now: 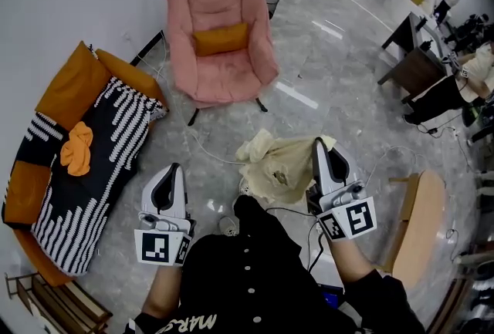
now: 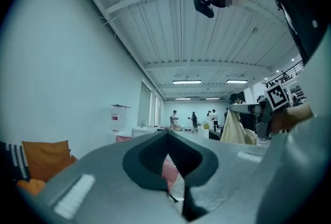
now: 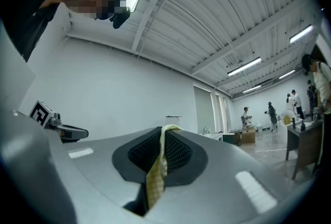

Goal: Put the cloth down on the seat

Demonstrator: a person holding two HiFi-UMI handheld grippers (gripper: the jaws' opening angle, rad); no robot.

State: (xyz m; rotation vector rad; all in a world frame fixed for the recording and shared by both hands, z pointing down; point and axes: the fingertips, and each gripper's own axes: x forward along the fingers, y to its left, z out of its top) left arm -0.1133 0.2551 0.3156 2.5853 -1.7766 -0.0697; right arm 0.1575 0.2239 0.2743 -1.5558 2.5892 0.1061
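Observation:
A pale yellow cloth point(image 1: 282, 163) hangs from my right gripper point(image 1: 318, 141) over the grey floor. In the right gripper view the jaws of that gripper point(image 3: 164, 130) are shut on a strip of the cloth point(image 3: 158, 171). My left gripper point(image 1: 173, 167) is beside it on the left, shut with nothing in it; in its own view its tips point(image 2: 167, 135) meet. The pink armchair point(image 1: 224, 66) with an orange cushion point(image 1: 221, 38) stands ahead, a good way off, its seat bare. The left gripper view shows the cloth point(image 2: 235, 127) hanging at the right and a bit of the armchair point(image 2: 169, 170) behind the jaws.
An orange sofa point(image 1: 46, 93) with a black-and-white blanket point(image 1: 100, 163) and an orange cloth point(image 1: 77, 147) lies to the left. A wooden piece of furniture point(image 1: 421, 224) stands close at the right. Cables cross the floor. A dark desk point(image 1: 417, 70) and people are far right.

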